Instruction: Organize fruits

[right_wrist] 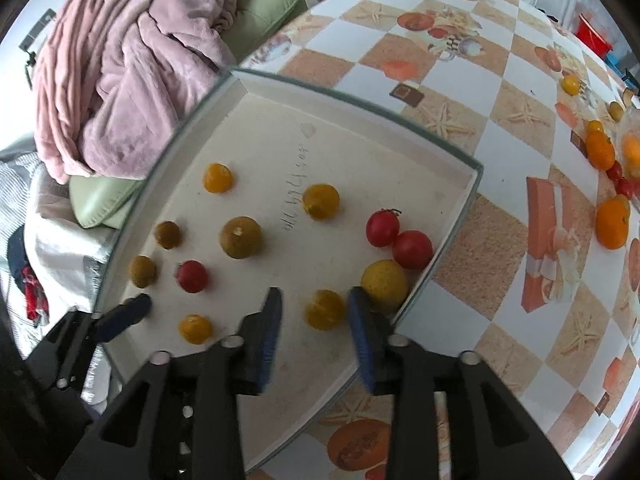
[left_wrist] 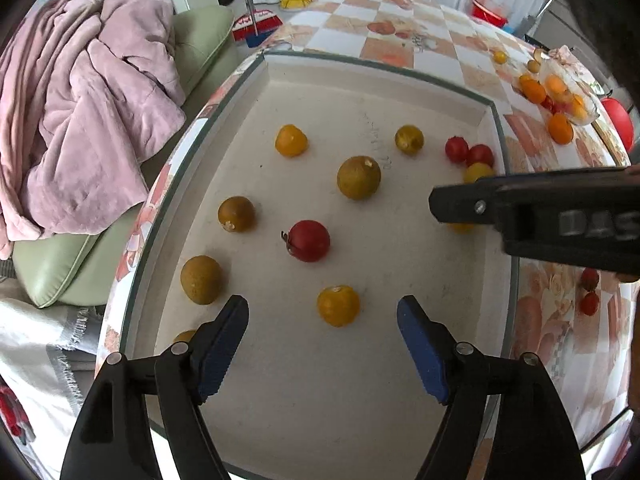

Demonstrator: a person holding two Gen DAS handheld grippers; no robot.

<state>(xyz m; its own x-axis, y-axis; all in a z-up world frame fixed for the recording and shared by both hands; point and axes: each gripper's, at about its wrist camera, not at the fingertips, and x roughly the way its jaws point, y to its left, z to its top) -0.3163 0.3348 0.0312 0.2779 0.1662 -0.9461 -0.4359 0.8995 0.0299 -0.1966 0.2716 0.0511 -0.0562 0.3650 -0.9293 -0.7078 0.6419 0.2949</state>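
Note:
A white tray (left_wrist: 400, 80) holds several small fruits: yellow, olive-brown and red. My left gripper (left_wrist: 323, 312) is open over the tray's near part, with a yellow fruit (left_wrist: 338, 305) between its fingertips, a little ahead. A red tomato (left_wrist: 309, 240) lies beyond it. My right gripper (right_wrist: 316, 312) is open at the tray's right edge (right_wrist: 452, 236), with a yellow fruit (right_wrist: 325, 309) between its blue pads; it also shows in the left wrist view (left_wrist: 460, 204). Two red tomatoes (right_wrist: 400, 236) and a pale yellow fruit (right_wrist: 384, 282) lie just beyond.
The tray sits on a table with a checked cloth (right_wrist: 480, 80). More oranges and tomatoes (right_wrist: 608, 184) lie at the far right beside a clear bag (left_wrist: 568, 92). A green sofa with a pink blanket (left_wrist: 88, 92) stands to the left.

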